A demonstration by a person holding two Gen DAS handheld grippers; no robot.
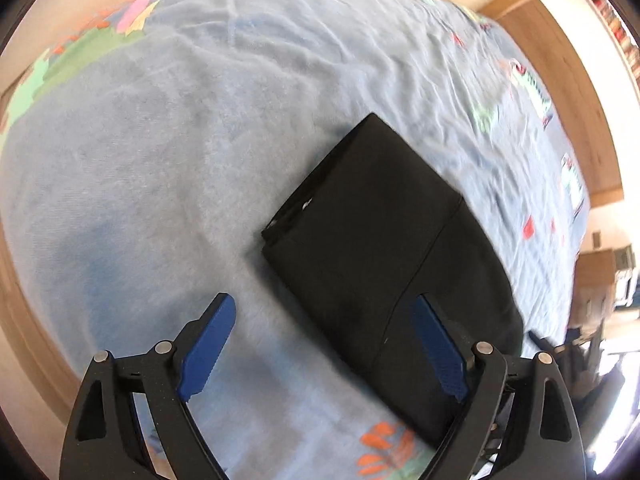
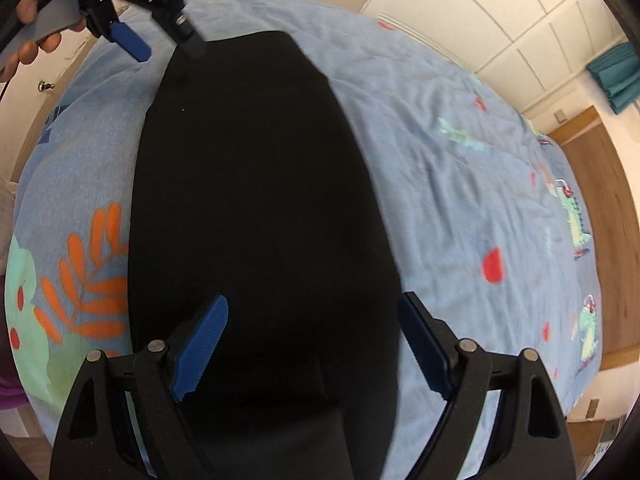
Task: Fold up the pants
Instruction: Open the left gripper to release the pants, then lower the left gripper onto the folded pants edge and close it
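Note:
The black pants (image 1: 384, 248) lie folded into a compact rectangle on the light blue bedspread (image 1: 160, 160). In the left wrist view my left gripper (image 1: 324, 312) is open and empty, hovering above the near left edge of the pants. In the right wrist view the pants (image 2: 256, 200) fill the middle, stretching away. My right gripper (image 2: 314, 316) is open and empty just above their near end. The left gripper (image 2: 160, 44) shows at the far end of the pants, held by a hand (image 2: 28, 48).
The bedspread has printed leaves (image 2: 88, 280), red spots and dinosaur figures (image 2: 576, 220). A wooden bed frame (image 1: 560, 80) runs along the far side. White cabinet doors (image 2: 460, 20) and a teal curtain (image 2: 616, 76) stand behind the bed.

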